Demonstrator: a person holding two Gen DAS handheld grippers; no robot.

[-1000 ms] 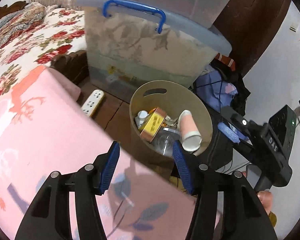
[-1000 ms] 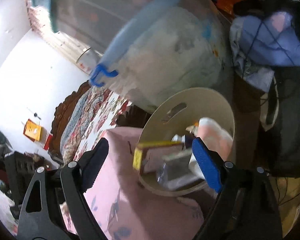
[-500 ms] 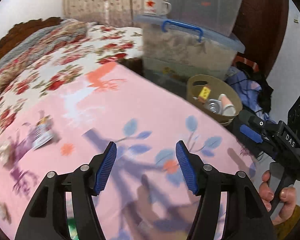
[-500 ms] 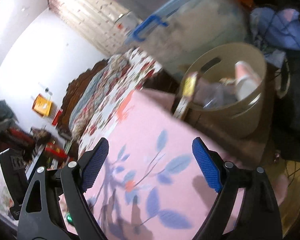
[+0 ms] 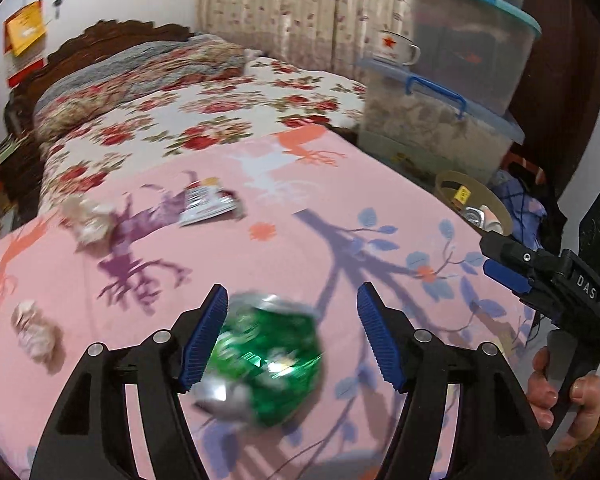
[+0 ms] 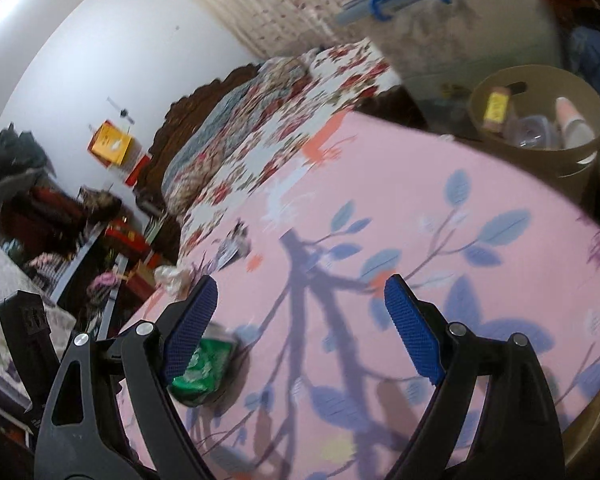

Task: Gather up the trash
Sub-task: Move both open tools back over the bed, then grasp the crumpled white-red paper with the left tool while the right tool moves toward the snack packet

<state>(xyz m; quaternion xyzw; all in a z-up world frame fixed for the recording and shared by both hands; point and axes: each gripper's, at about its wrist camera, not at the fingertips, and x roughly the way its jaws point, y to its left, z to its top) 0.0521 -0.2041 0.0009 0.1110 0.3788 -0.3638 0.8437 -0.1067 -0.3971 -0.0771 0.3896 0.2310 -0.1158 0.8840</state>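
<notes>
A crushed green can (image 5: 266,356) lies on the pink blanket (image 5: 300,240), blurred, and sits between the blue pads of the left gripper (image 5: 290,338), whose jaws stand wide apart; the can is close to the left pad, but whether it touches it cannot be told. In the right wrist view the same can (image 6: 202,368) shows partly behind the left finger of the right gripper (image 6: 300,322), which is also spread wide and holds nothing, hanging over the leaf pattern of the blanket. Farther up the blanket lie more scraps: a flat printed wrapper (image 5: 208,204) near the middle, a crumpled ball of paper (image 5: 90,220) to its left, and a second crumpled wad (image 5: 34,330) close to the left edge. Beyond the blanket's far right edge stands a tan round bin (image 6: 540,120) with a slot handle, and inside it are a yellow box (image 6: 496,108), clear plastic packaging (image 6: 534,132) and a pinkish cup (image 6: 572,124). Behind the bin are stacked clear storage boxes (image 5: 440,120) with blue lids and handles, with a white mug (image 5: 394,48) bearing a red star on the lower one. A floral bedspread (image 5: 204,120) covers the bed beyond the blanket. At the right of the left wrist view, a hand (image 5: 564,396) grips the handle of the right gripper.
</notes>
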